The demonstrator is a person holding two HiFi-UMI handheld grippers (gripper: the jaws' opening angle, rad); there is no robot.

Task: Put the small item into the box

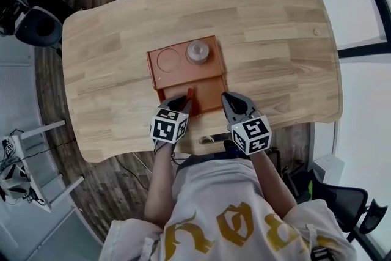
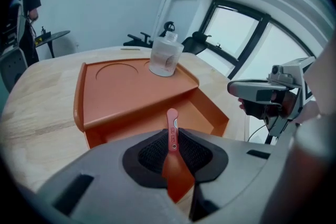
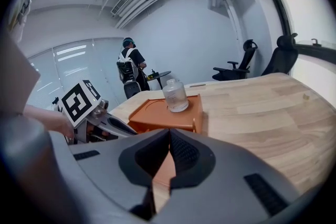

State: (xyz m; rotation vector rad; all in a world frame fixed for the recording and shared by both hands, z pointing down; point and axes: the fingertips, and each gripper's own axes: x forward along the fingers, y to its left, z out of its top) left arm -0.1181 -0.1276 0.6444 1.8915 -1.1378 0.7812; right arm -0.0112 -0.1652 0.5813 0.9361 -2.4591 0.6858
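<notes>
An orange box (image 1: 183, 64) lies mid-table with its lower compartment (image 1: 208, 95) open toward me. My left gripper (image 1: 182, 99) is shut on a small, thin red item (image 1: 189, 93), whose tip pokes out over the compartment's near left part. In the left gripper view the red item (image 2: 171, 124) stands upright between the pads of the left gripper (image 2: 172, 139), with the orange box (image 2: 131, 94) just beyond. My right gripper (image 1: 226, 96) is shut at the compartment's right edge. In the right gripper view the right gripper (image 3: 169, 136) has its tips together, and orange shows below them.
A clear glass jar (image 1: 198, 51) stands on the box's raised top at the right, beside a round recess (image 1: 168, 59). The wooden table (image 1: 275, 40) runs wide to the right and far side. Office chairs and a person stand in the room behind.
</notes>
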